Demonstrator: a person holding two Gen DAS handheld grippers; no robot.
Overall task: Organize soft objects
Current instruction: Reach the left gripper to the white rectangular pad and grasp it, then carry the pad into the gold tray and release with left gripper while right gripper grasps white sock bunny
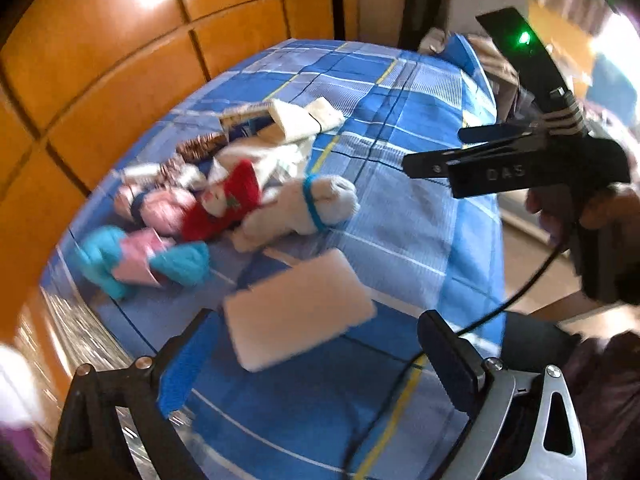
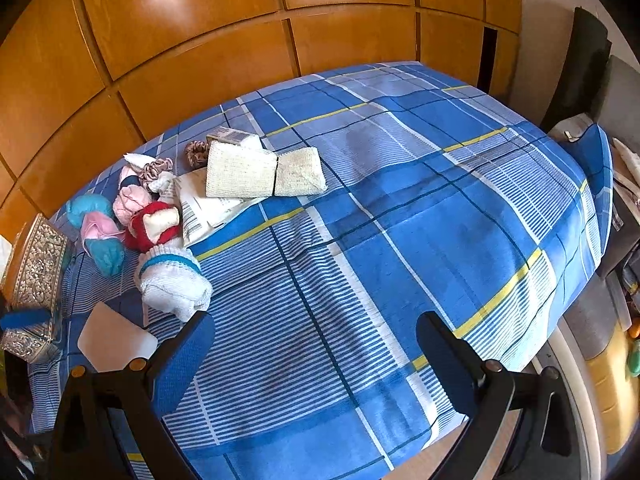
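Soft objects are gathered in a loose pile on the left part of a bed covered by a blue plaid sheet (image 2: 400,240). A white knitted piece with a teal band (image 2: 172,276) lies at the near edge of the pile, touching a red plush item (image 2: 150,224). Pink rolled cloths (image 2: 130,202) and a turquoise-and-pink knitted piece (image 2: 98,236) are seen just behind and to the left. Two cream woven pads (image 2: 260,172) rest side by side on printed paper farther back, with a brown scrunchie (image 2: 196,152) beside them. A flat pale card (image 2: 114,342) lies apart, nearer the camera. An embossed silver box (image 2: 34,280) stands at the left edge. Orange wooden panels (image 2: 240,40) rise behind the bed. The left tool (image 1: 316,356) is held wide open with nothing between its fingers. The right tool (image 2: 316,356) is likewise spread wide and empty above the sheet.
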